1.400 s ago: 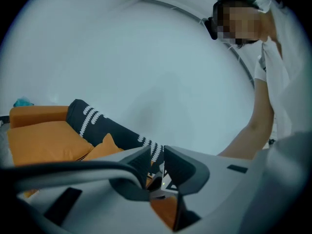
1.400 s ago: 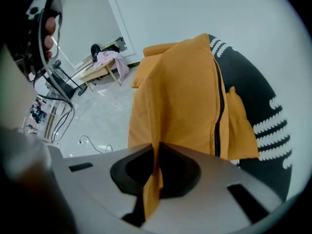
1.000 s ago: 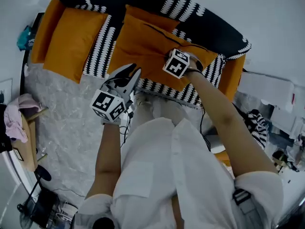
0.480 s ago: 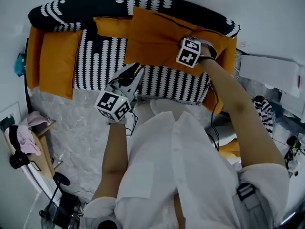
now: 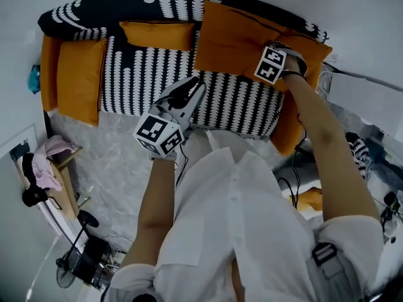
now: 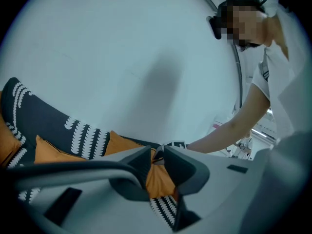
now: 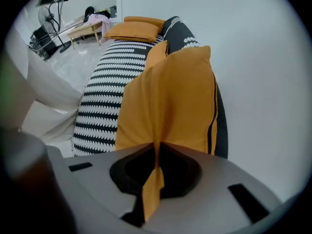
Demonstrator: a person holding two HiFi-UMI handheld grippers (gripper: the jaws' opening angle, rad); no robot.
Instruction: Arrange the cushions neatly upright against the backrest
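A large orange cushion (image 5: 234, 38) leans on the black-and-white sofa's backrest (image 5: 107, 10) near its right end. My right gripper (image 7: 157, 147) points down, shut on a pinched fold of the cushion's edge (image 7: 168, 99). My left gripper (image 5: 189, 97) hovers over the striped seat (image 5: 157, 80), its jaws a little apart with nothing between them. In the left gripper view the cushion (image 6: 158, 182) shows past the left gripper (image 6: 158, 155). A smaller orange cushion (image 5: 157, 35) rests against the backrest's middle. Another orange cushion (image 5: 74, 80) lies at the sofa's left end.
Orange armrests close the sofa at the left (image 5: 45, 74) and right (image 5: 291, 115). A white wall (image 5: 352, 17) runs behind it. A low table with pink cloth (image 5: 47, 162) and a fan (image 5: 69, 272) stand at the left, cluttered items (image 5: 362, 156) at the right.
My right gripper has carried the large cushion to the right along the backrest towards the sofa's right end. The left gripper has moved right with it, jaws unchanged.
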